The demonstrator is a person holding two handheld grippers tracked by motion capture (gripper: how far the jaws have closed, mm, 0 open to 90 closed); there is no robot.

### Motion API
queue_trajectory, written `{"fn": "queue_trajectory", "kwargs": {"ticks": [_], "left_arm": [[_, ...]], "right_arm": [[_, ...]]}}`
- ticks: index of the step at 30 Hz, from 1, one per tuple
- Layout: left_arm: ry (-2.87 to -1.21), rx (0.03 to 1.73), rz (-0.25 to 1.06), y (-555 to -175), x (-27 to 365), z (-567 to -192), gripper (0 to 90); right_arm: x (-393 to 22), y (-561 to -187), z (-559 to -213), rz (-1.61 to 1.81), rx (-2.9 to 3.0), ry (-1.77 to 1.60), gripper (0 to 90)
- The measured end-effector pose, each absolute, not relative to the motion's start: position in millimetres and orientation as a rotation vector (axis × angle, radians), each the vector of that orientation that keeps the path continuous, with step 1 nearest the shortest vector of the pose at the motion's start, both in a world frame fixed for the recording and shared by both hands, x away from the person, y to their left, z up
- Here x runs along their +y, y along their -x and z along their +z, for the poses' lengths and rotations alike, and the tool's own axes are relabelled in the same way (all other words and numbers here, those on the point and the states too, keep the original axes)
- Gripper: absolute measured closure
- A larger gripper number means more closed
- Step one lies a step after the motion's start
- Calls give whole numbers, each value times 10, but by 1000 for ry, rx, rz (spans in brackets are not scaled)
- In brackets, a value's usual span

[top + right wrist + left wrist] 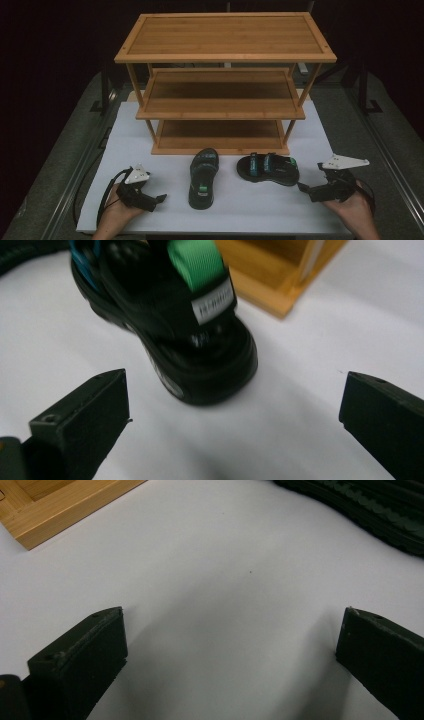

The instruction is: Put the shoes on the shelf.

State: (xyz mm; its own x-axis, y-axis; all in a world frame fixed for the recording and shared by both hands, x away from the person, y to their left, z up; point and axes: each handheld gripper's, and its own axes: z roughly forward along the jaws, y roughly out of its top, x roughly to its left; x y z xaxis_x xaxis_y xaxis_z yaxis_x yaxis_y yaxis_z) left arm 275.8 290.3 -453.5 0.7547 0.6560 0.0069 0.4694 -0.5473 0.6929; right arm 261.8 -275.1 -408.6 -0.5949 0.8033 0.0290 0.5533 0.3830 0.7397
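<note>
- The left gripper (161, 198) rests low on the white table (240, 210), jaws spread wide with nothing between them; the left gripper view shows bare tabletop in the gap, which suggests a waiting posture, not a grasp.
- The right gripper (301, 187) also stands wide open and empty, aimed at the heel of the right sandal (268, 168), which lies just ahead of the jaws in the right gripper view, untouched; judged to be lining up for a pick.
- The left sandal (202, 177) lies toe towards the wooden rack (225, 85), near the left gripper.
- Both sandals sit on the table just before the rack's bottom shelf; all three shelves are bare, so shelving appears not yet begun.
</note>
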Motion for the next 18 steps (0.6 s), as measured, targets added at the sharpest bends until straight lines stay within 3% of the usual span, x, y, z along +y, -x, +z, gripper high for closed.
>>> {"fn": "queue_trajectory", "kwargs": {"ticks": [18], "left_arm": [[-2251, 840, 345, -2761, 2903, -4536, 0]], "right_arm": [[-2306, -3057, -3604, 1047, 2579, -892, 7]]}}
